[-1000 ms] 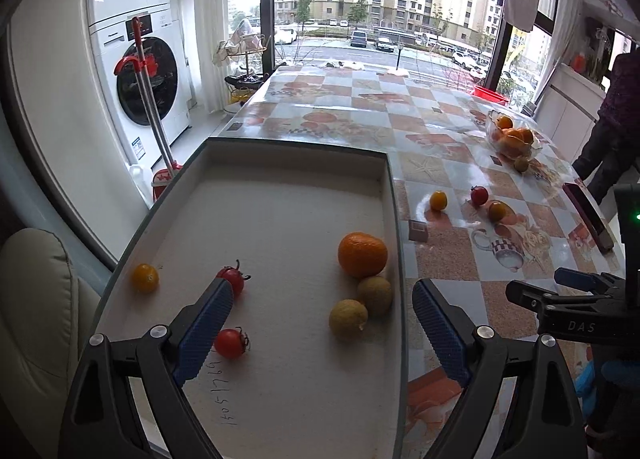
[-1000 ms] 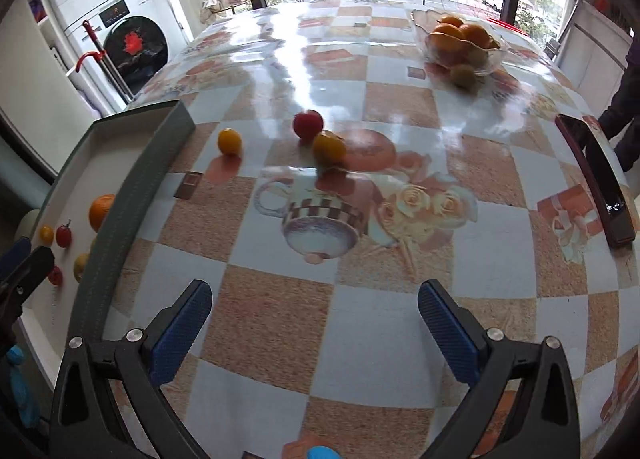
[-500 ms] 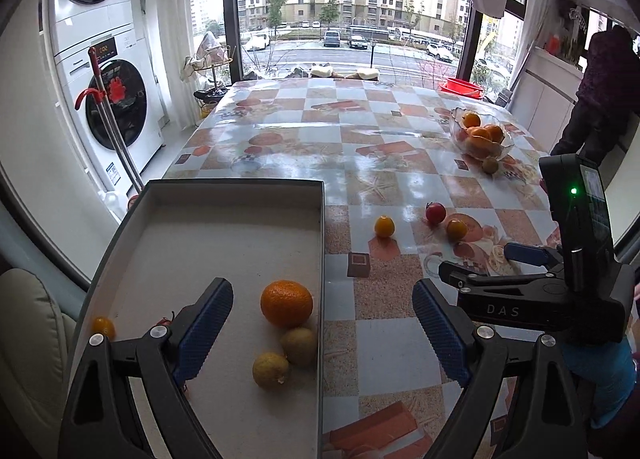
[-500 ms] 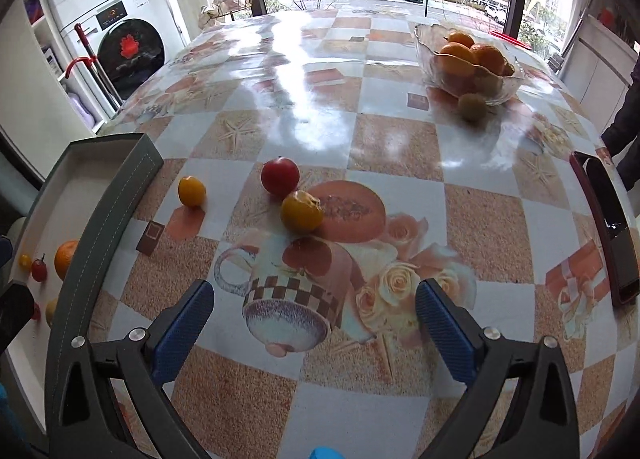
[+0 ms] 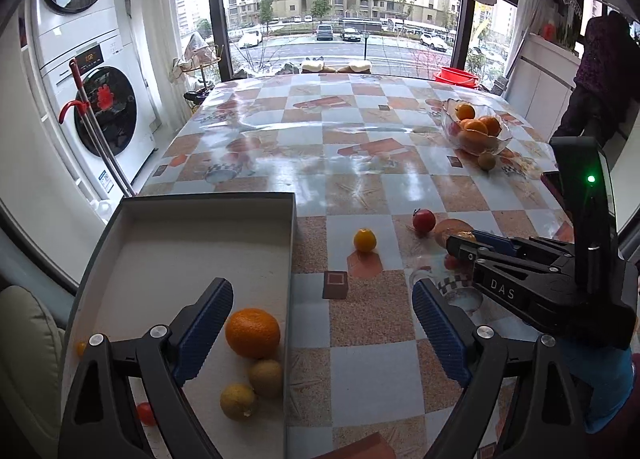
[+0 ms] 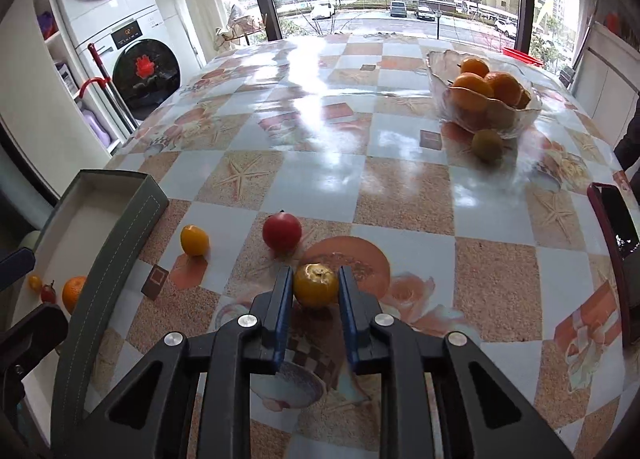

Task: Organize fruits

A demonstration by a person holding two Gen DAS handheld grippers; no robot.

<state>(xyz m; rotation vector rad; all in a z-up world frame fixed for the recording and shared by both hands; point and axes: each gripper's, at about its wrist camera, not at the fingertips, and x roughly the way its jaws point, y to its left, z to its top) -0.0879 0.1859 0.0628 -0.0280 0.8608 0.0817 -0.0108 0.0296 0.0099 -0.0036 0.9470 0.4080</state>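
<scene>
My right gripper is shut on a yellow-orange fruit on the tablecloth; its pads touch both sides. It also shows in the left wrist view. A red fruit and a small yellow fruit lie just beyond it. My left gripper is open and empty over the right edge of the grey tray. The tray holds an orange, two yellowish fruits and small tomatoes.
A glass bowl with oranges stands at the far right of the table, with a greenish fruit in front of it. A dark phone lies at the right edge. A washing machine and a person stand beyond the table.
My right gripper moved forward and closed on the yellow-orange fruit. My left gripper swung right, from over the tray's middle to its right edge.
</scene>
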